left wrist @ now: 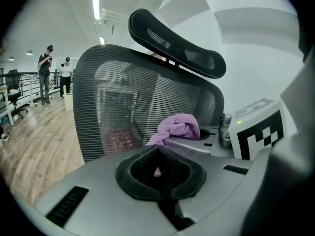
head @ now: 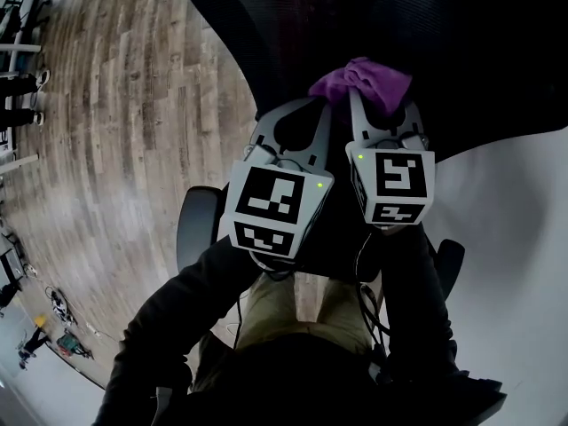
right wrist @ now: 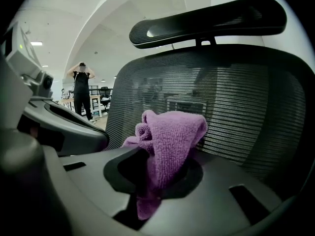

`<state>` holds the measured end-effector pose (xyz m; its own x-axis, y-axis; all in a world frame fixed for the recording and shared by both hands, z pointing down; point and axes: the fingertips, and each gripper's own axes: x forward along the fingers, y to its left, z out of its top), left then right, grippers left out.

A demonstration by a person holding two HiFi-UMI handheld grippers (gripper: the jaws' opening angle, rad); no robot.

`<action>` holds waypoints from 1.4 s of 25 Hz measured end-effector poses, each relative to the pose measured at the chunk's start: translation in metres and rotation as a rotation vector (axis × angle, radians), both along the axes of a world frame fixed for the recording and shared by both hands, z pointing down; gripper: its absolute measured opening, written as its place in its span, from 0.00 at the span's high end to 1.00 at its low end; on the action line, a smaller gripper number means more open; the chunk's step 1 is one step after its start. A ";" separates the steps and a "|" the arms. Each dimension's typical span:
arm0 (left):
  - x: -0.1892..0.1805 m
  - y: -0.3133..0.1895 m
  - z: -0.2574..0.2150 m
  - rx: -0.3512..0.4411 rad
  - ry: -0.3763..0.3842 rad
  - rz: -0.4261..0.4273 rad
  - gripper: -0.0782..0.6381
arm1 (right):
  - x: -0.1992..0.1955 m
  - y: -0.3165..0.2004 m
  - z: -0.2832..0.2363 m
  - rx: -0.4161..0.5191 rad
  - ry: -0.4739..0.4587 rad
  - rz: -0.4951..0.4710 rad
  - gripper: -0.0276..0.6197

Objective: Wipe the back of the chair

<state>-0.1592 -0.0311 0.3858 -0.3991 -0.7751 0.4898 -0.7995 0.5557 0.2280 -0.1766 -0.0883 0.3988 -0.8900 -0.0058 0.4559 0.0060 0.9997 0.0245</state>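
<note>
One purple cloth [right wrist: 170,136] in right gripper [right wrist: 160,168] jaws, by chair back [right wrist: 246,107]

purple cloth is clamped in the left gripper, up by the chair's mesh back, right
Wrong gripper: the right gripper view shows the purple cloth clamped in the right gripper, up by the chair's mesh back.

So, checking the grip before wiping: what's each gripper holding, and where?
The right gripper pinches the purple cloth by its lower part; left gripper shut, empty.
</note>
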 end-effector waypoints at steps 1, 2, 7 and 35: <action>-0.002 0.003 0.000 0.000 0.000 -0.005 0.89 | -0.002 0.003 0.000 0.001 0.001 -0.004 0.85; -0.004 0.006 -0.001 0.000 -0.001 -0.009 0.89 | -0.004 0.006 0.000 0.003 0.001 -0.008 0.85; -0.012 0.023 0.003 0.001 0.000 -0.027 0.89 | -0.012 0.023 0.003 0.007 0.002 -0.027 0.85; -0.068 0.119 0.012 -0.011 0.006 -0.158 0.89 | -0.079 0.123 0.015 -0.012 0.009 -0.154 0.85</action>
<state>-0.2276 0.0882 0.3975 -0.5130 -0.6974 0.5005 -0.7006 0.6770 0.2252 -0.2553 0.0350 0.4140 -0.8757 0.1353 0.4635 0.1590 0.9872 0.0121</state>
